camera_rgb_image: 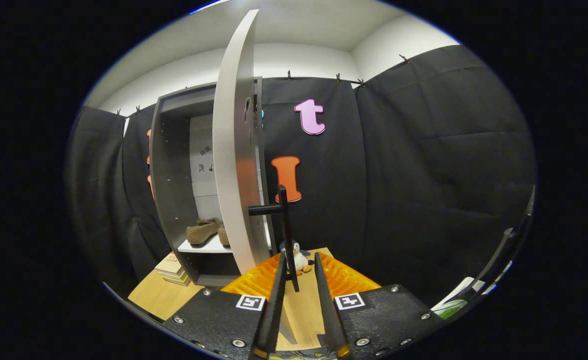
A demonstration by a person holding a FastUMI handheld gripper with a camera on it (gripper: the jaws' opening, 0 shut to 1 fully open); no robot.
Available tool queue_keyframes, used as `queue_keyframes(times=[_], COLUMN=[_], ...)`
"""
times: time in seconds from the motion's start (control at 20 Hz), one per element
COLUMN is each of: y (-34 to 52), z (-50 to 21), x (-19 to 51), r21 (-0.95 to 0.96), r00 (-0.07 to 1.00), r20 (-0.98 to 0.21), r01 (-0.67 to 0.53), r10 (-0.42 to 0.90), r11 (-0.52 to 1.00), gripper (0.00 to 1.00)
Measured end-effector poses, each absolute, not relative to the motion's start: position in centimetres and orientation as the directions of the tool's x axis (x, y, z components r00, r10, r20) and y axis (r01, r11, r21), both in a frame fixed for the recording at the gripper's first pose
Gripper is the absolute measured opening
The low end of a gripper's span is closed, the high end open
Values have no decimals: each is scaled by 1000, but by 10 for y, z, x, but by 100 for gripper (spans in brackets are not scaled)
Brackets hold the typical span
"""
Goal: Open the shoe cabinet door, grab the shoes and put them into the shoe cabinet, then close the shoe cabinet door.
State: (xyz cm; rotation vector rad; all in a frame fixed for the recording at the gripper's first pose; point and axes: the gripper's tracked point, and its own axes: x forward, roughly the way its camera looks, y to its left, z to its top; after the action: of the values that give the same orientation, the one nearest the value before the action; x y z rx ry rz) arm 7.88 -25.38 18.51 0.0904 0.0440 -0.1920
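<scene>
Shoes (204, 231) on a shelf inside the shoe cabinet (173, 185), cabinet door (233, 150) standing open.

Gripper (299, 265) sits just in front of the door's free edge, its fingers (275, 295) a little apart with the lower end of the door's dark bar handle (286, 235) in the gap between them; whether either finger presses on the handle cannot be told; the pale door swings out towards the gripper, edge-on, hiding the right part of the cabinet's interior; the brown shoes lie side by side on the white shelf (203, 247) left of the door; a stack of books (172, 269) rests on the wooden floor (158, 296) at the cabinet's lower left corner; a small plush penguin (301, 258) stands just right of the door's foot, beyond the fingertips.
</scene>
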Motion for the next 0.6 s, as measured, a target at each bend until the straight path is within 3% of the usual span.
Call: queue_keyframes(times=[0.25, 0.6], y=[-237, -175], z=[187, 188], x=[81, 90], r21=[60, 65], r00=[994, 994], r20=[-20, 1], r01=[107, -111], r10=[-106, 111], r11=[992, 992], gripper=[37, 37])
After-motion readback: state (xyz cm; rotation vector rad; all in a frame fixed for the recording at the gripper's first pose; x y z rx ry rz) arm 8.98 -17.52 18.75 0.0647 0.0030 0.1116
